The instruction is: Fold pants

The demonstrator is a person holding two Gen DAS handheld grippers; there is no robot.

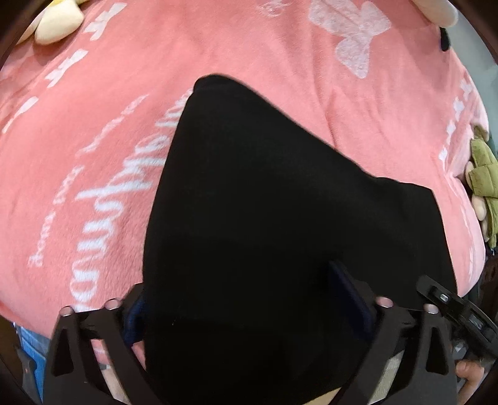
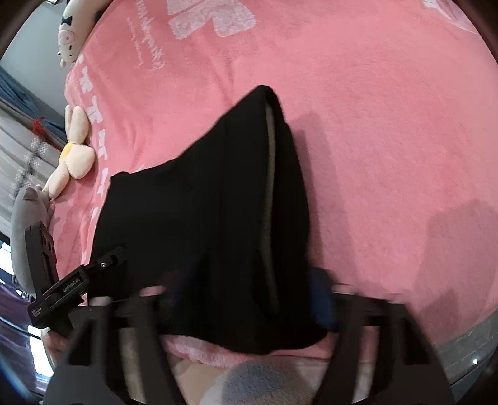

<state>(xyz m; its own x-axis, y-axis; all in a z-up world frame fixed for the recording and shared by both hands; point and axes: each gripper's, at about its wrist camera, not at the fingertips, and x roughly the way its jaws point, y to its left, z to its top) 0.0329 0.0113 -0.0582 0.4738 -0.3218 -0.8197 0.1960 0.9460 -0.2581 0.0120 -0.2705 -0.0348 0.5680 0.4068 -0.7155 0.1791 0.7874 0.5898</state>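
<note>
The black pants (image 1: pixel 249 202) hang lifted over a pink blanket (image 1: pixel 109 140), stretched between both grippers. My left gripper (image 1: pixel 249 305) is shut on one corner of the near edge, with the cloth draped over its blue pads. My right gripper (image 2: pixel 249 299) is shut on the other corner of the pants (image 2: pixel 202 224); a grey inner lining shows along a fold. The far end of the pants rests on the blanket (image 2: pixel 389 140). The right gripper shows at the left wrist view's lower right (image 1: pixel 460 308), the left gripper at the right wrist view's lower left (image 2: pixel 74 286).
Plush toys lie along the bed's edges: a cream flower (image 2: pixel 74 152), a grey toy (image 2: pixel 28 224), a white cow-print toy (image 2: pixel 70 28), a green toy (image 1: pixel 482 174) and a cream one (image 1: pixel 59 21). The bed's near edge is just below both grippers.
</note>
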